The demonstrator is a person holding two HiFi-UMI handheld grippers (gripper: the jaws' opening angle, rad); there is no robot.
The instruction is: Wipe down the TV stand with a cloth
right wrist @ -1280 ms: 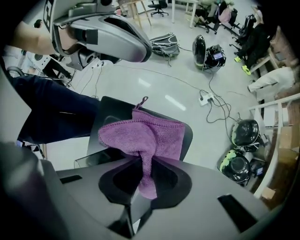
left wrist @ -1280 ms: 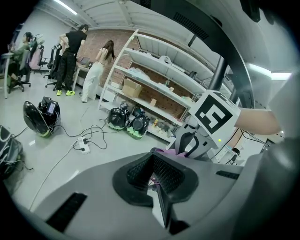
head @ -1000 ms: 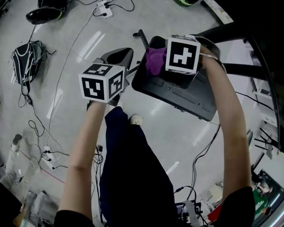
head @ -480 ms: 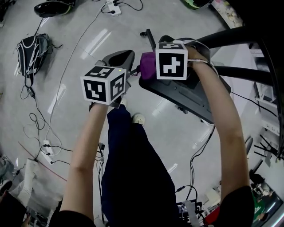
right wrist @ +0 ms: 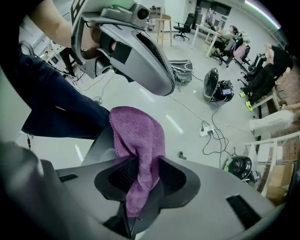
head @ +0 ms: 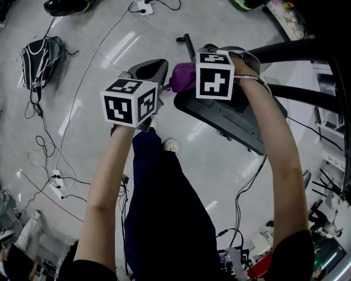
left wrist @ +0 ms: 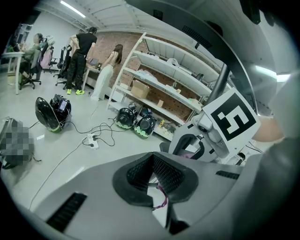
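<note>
In the head view my right gripper [head: 192,76] is shut on a purple cloth [head: 182,77], which bunches out past its marker cube [head: 215,74]. The cloth hangs over the left end of the dark TV stand base [head: 230,118]; whether it touches is hidden. Seen from the right gripper view, the cloth [right wrist: 138,136] is pinched between the pads of that gripper [right wrist: 140,164] and droops both ways. My left gripper [head: 158,66] floats just left of the cloth, shut, with only a purple thread at its jaws [left wrist: 153,157]. It also appears overhead as a grey wedge [right wrist: 136,44].
Black stand poles [head: 296,50] run off to the right. On the floor lie a backpack [head: 41,57], cables with a power strip [head: 57,184] and a second strip [head: 143,6]. The person's dark trouser leg [head: 164,208] and shoe [head: 170,146] are below. Shelving [left wrist: 164,70] and people [left wrist: 82,51] stand far off.
The right gripper has carried the cloth leftward from the middle of the stand base to its left end, closer to the left gripper. The left gripper has barely moved.
</note>
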